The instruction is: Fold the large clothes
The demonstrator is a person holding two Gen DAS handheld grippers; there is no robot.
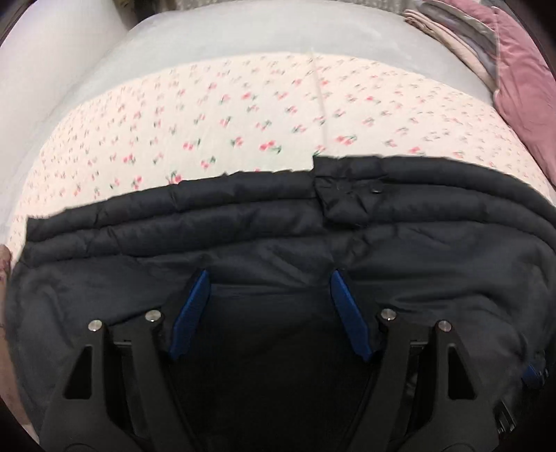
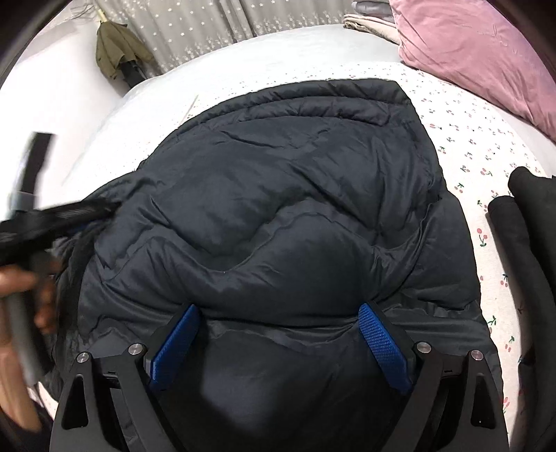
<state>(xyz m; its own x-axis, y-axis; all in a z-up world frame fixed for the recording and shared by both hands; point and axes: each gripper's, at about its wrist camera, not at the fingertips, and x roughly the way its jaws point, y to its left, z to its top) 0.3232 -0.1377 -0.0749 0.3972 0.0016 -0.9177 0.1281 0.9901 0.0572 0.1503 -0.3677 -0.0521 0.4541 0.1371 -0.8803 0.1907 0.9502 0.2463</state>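
The dark navy quilted puffer jacket (image 2: 278,215) is being kept partly folded, still bulging, on the cherry-print bedsheet (image 2: 479,146), further flattening judged outstanding, with left gripper (image 1: 271,278) and right gripper (image 2: 278,313) both spread apart, clamping nothing.

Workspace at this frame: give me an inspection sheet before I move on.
Surface: bed sheet with a cherry print.
Job's things: dark puffer jacket lying bunched on the sheet.
Clutter: pink pillow, folded beige cloth, dark clothes at right.
Grippers: left gripper and right gripper both open over the jacket, pads not pinching it.
Cables: nothing seen.
Surroundings: grey curtain, olive garment hanging beside it.
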